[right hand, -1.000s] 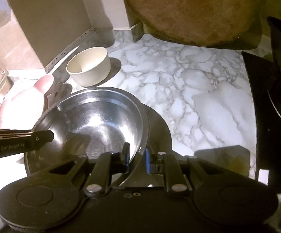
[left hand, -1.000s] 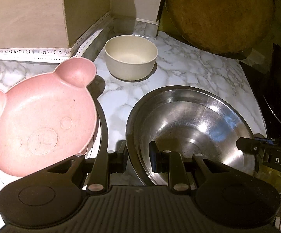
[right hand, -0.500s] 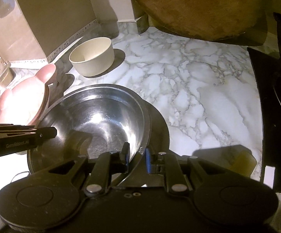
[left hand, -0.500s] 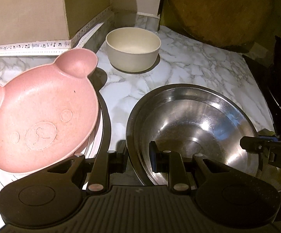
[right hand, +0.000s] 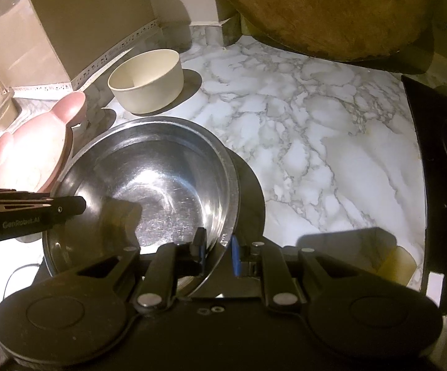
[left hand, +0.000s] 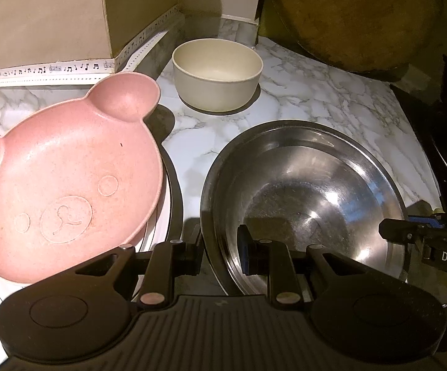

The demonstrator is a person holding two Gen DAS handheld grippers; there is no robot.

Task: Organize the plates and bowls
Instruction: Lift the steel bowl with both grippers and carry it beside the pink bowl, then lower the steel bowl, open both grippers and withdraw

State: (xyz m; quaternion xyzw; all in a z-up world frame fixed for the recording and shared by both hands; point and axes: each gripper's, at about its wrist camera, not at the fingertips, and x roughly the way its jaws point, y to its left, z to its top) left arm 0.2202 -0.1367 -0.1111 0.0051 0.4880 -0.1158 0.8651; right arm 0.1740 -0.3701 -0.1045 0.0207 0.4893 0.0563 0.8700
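While both tools pinch opposite edges of the wide, shallow stainless-steel bowl, it sits between them over the white marble-patterned bench, tilted a little; whether its base touches the surface cannot be told. Seen from the left wrist, the left hand-held gripper is clamped on the near rim, one finger outside the wall and one inside. Seen from the right wrist, the right hand-held gripper is clamped likewise on the rim at its side, with the thin metal edge passing between its fingers.

Just left of the steel bowl lies a pink bear-face plastic plate, resting on a white plate with a dark rim. Further back stands a small cream round bowl, apart from the others.

Judging by its look, the steel bowl is stiff and fairly light, but polished and slippery, with a thin flared rim that gives only a narrow bite. Two opposed rim grips suit it; a single grip would likely let it swing or slide out. It will not break, though it would clatter and could dent or chip the plates beside it.
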